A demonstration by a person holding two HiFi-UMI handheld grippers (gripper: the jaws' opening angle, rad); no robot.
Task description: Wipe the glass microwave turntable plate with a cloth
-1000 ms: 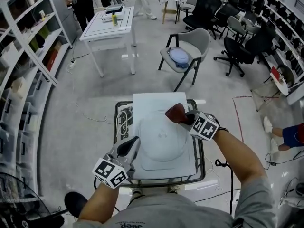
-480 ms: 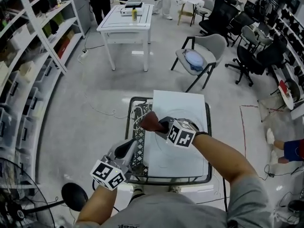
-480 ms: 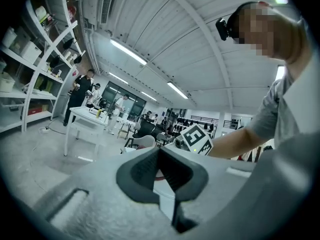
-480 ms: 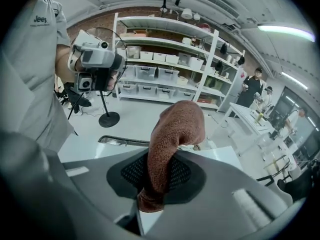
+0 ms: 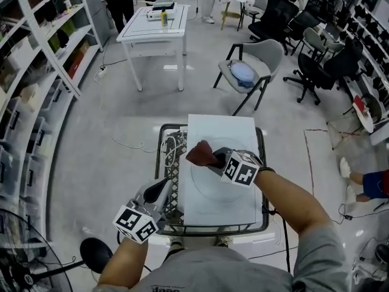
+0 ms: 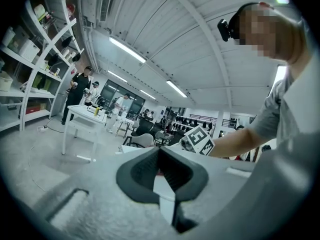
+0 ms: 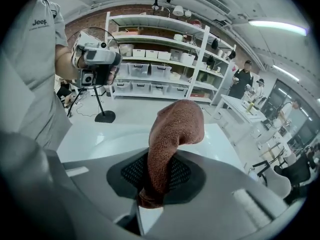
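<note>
The glass turntable plate [image 5: 209, 186] lies as a faint clear circle on a white top [image 5: 219, 132] set on a wire cart. My right gripper [image 5: 214, 157] is shut on a bunched reddish-brown cloth [image 5: 200, 153], which it holds over the plate's far left part. In the right gripper view the cloth [image 7: 176, 125] sticks up from between the closed jaws of the right gripper [image 7: 159, 173], with the white top [image 7: 95, 131] beyond. My left gripper [image 5: 163, 189] hovers by the cart's front left corner, shut on nothing. Only white surface shows past the left gripper [image 6: 161, 153] in its own view.
The wire cart [image 5: 168, 163] holds coiled cable along its left side. A grey chair [image 5: 254, 58] and a white table [image 5: 153, 24] stand beyond it. Shelving [image 5: 36, 59] lines the left wall and office chairs [image 5: 316, 53] the right. A fan base [image 5: 95, 252] sits near my feet.
The right gripper carried the cloth from the plate's far right side leftward across it, and it now sits over the far left part. The left gripper stayed by the cart's front left corner.
</note>
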